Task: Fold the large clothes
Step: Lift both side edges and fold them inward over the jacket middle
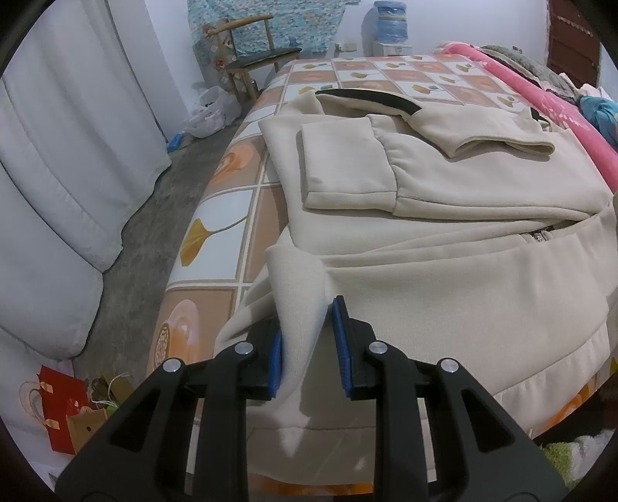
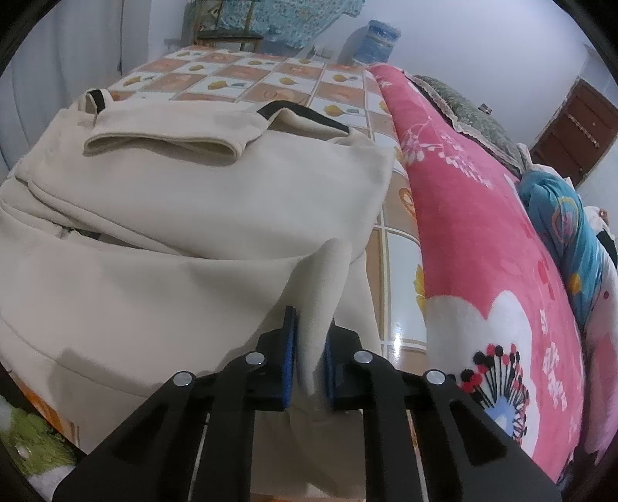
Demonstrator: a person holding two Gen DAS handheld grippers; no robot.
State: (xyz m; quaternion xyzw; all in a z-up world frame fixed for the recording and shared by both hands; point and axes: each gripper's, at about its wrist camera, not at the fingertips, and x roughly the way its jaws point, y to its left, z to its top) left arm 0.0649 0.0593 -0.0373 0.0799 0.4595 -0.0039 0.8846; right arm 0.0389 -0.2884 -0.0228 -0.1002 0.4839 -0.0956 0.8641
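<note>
A cream zip-up jacket (image 1: 463, 185) (image 2: 154, 200) with black collar trim lies on the checked orange-and-white bed sheet (image 1: 231, 216) (image 2: 398, 251). Both sleeves are folded across its body. My left gripper (image 1: 307, 320) is shut on the jacket's near left hem corner, and a ridge of cloth stands up between its blue pads (image 1: 275, 363). My right gripper (image 2: 311, 324) is shut on the near right hem corner, where a flap of cloth rises from between the pads (image 2: 289, 347). The hem between the two grips sags over the bed's near edge.
A pink flowered blanket (image 1: 571, 116) (image 2: 483, 231) and a blue bundle (image 2: 567, 231) lie along the bed's right side. White curtains (image 1: 58, 154), paper bags (image 1: 61, 405) and a plastic bag (image 1: 212, 112) are left of the bed. A wooden chair (image 1: 255, 54) and water bottle (image 1: 390, 21) stand beyond it.
</note>
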